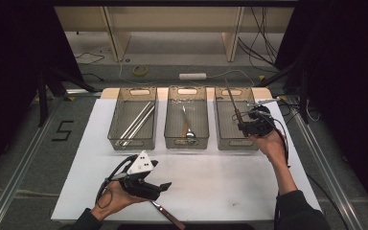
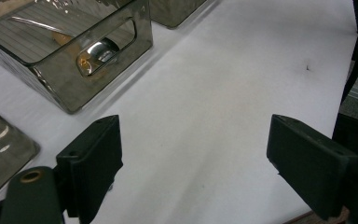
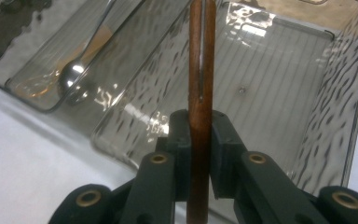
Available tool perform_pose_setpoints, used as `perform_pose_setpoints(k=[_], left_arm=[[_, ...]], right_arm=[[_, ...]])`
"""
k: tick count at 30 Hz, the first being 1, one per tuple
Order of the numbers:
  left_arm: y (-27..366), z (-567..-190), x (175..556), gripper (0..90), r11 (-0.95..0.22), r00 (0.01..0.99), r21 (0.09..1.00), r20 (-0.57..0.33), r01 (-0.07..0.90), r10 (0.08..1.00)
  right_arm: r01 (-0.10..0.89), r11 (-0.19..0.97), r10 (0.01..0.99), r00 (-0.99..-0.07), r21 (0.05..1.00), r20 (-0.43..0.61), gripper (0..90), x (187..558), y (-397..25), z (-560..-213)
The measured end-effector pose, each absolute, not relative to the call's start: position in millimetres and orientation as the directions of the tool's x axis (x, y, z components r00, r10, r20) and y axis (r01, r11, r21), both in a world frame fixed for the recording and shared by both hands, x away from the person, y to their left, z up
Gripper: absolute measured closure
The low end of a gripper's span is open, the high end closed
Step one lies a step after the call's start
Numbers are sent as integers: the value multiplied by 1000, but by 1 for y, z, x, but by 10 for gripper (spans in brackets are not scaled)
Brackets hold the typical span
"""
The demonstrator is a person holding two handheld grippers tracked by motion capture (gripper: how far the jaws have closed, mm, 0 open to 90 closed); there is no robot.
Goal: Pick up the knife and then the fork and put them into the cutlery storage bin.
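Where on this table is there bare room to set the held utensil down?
The right bin is bare below the wooden-handled utensil in the right gripper. The white mat is free between the bins and its front edge. Crowded: left bin with metal rods, middle bin with spoon.

A white table (image 1: 206, 182) carried three clear bins in a row along its far side: the left bin (image 1: 132, 139), the middle bin (image 1: 187, 140) and the right bin (image 1: 235, 143). A brown-handled utensil (image 1: 166, 215) lay at the near edge.
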State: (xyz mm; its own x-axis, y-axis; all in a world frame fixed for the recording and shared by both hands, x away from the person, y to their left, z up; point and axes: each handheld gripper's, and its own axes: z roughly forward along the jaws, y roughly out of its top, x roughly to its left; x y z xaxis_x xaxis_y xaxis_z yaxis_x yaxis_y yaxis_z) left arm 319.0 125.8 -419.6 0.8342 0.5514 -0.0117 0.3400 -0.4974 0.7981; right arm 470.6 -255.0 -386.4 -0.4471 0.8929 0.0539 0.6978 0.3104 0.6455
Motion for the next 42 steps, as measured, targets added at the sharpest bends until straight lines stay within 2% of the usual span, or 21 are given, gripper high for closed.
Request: perform_pose_setpoints(k=[8,20,36,39,42], left_arm=[[127,-421,318,168,-498,833,797,-12,342,553],[128,-422,317,167,-498,833,795,-14,345,554],[128,-424,318,166,-508,835,790,-9,344,551],[128,-424,318,167,-509,835,789,-10,345,550],[128,-424,318,167,-511,836,787,-8,344,549]], right_arm=[[739,247,913,-394,626,105,814,485,-255,-392],[785,211,929,-346,583,130,813,497,-251,-402],[815,204,933,-330,542,144,804,504,-242,-415],[816,192,929,-330,545,168,701,505,-241,-415],[808,213,927,-344,550,147,663,504,-239,-414]])
